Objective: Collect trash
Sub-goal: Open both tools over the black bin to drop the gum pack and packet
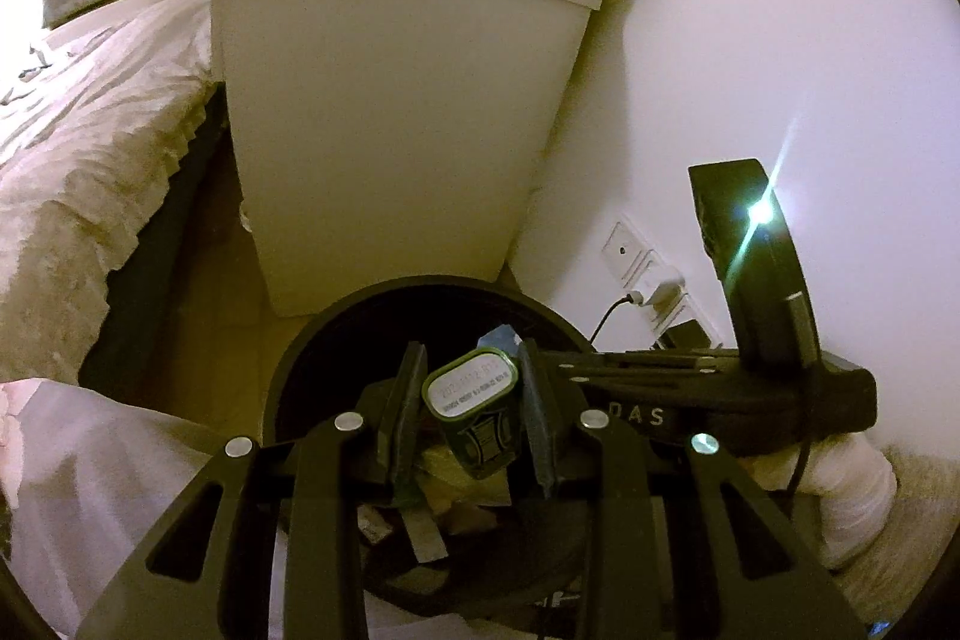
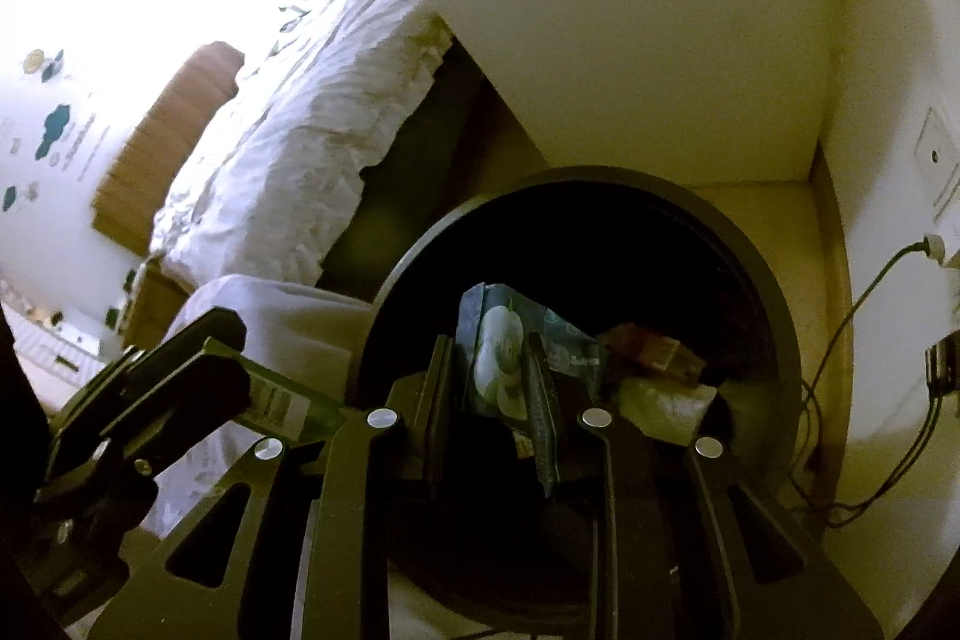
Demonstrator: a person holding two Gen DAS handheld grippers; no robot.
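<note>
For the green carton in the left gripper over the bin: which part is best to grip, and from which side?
Grip the green carton across its two flat side faces, a little below the rounded end with the printed date, coming from behind along its length. That is how the left gripper holds it now, above the black bin: the parallel faces suit flat pads, and the end stays clear for dropping.

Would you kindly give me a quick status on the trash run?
Left tool shut on green carton, over black bin. Right tool shut on blue wrapper, inside rim. Nothing in the way.
</note>
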